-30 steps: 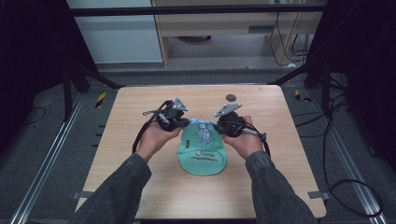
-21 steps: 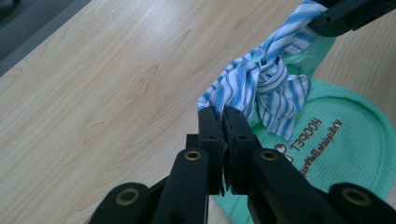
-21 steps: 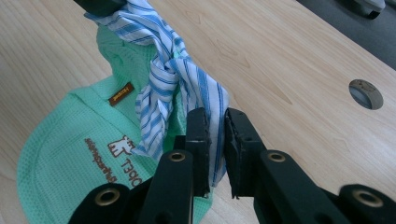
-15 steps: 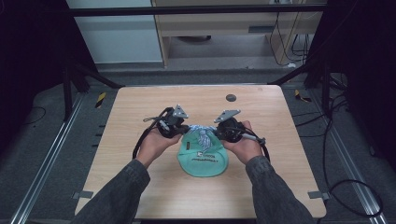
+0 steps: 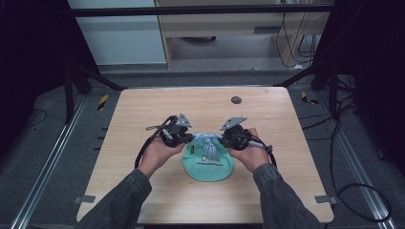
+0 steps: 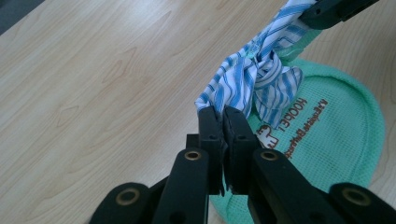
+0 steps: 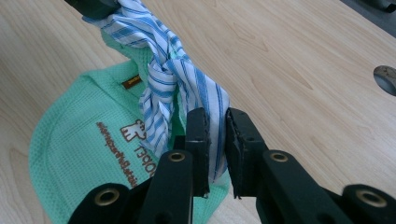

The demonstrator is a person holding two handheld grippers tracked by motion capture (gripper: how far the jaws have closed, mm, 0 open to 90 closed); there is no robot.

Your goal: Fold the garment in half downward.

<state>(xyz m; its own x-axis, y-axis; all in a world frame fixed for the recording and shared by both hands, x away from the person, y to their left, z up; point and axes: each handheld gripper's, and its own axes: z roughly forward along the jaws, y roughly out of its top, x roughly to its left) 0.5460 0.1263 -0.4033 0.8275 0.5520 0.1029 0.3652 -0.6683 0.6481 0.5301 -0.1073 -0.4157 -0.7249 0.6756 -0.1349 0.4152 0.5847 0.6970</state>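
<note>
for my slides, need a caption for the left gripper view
Left gripper shut on one end of a knotted blue-striped cloth above a green mesh bag.

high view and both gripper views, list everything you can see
round green mesh pouch with brown lettering: 1, green, flat on the table between the hands
blue and white striped cloth strip: 1, knotted above the pouch's far edge, each end in a gripper
light wooden table: 1, tan, centre of the high view
dark round disc: 1, grey, far side of the table
left gripper: 1, black, shut on one cloth end
right gripper: 1, black, shut on the other end
</note>
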